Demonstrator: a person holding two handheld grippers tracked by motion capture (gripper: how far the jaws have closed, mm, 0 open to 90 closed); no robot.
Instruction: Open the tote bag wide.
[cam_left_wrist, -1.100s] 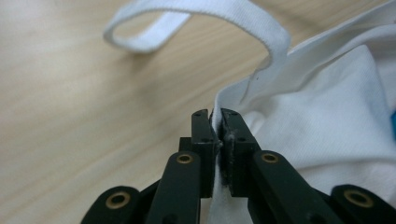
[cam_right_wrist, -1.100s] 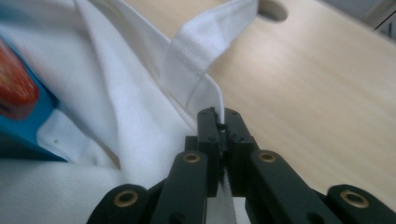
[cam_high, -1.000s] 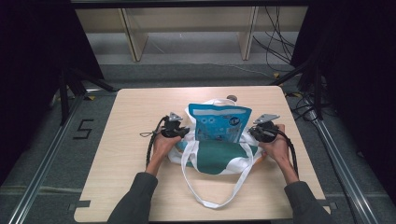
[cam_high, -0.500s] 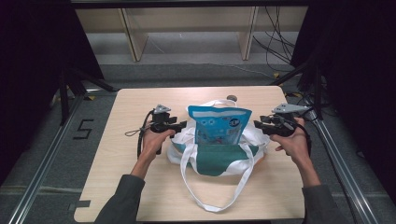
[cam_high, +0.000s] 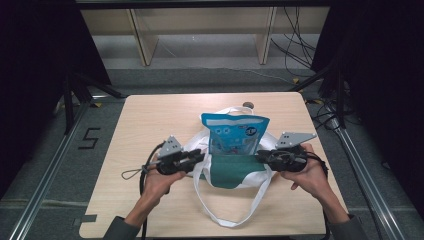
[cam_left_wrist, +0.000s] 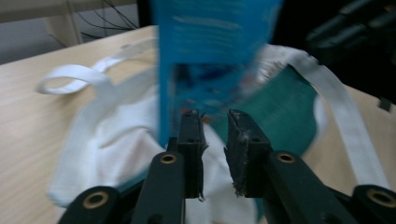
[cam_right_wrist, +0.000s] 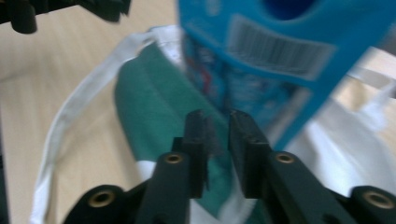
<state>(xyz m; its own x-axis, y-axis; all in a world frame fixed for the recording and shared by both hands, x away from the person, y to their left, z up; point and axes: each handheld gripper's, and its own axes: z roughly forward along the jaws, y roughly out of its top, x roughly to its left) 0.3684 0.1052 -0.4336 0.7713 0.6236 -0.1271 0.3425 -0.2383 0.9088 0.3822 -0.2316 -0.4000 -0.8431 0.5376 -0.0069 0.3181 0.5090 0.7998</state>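
Note:
A white tote bag (cam_high: 202, 145) with a green panel (cam_high: 232, 172) lies on the wooden table (cam_high: 150, 115). A blue pouch (cam_high: 235, 132) stands upright in its mouth. My left gripper (cam_high: 201, 157) is at the bag's left rim and my right gripper (cam_high: 260, 157) at its right rim, both pointing inward. In the left gripper view the jaws (cam_left_wrist: 215, 116) stand a narrow gap apart over white cloth (cam_left_wrist: 116, 140), just short of the pouch (cam_left_wrist: 210, 42). In the right gripper view the jaws (cam_right_wrist: 215, 116) stand a narrow gap apart over the green panel (cam_right_wrist: 154, 107), with the pouch (cam_right_wrist: 280, 51) close behind.
The bag's white strap (cam_high: 230, 217) loops toward the table's near edge. A small dark round thing (cam_high: 246, 105) lies behind the bag. Shelving legs (cam_high: 142, 40) and cables (cam_high: 295, 35) stand on the floor beyond the table. Metal rails (cam_high: 45, 185) run along both sides.
Half a second ago both grippers were held wide of the bag. They have since come inward and nearer the front, to the bag's two sides. Bag and pouch have stayed put.

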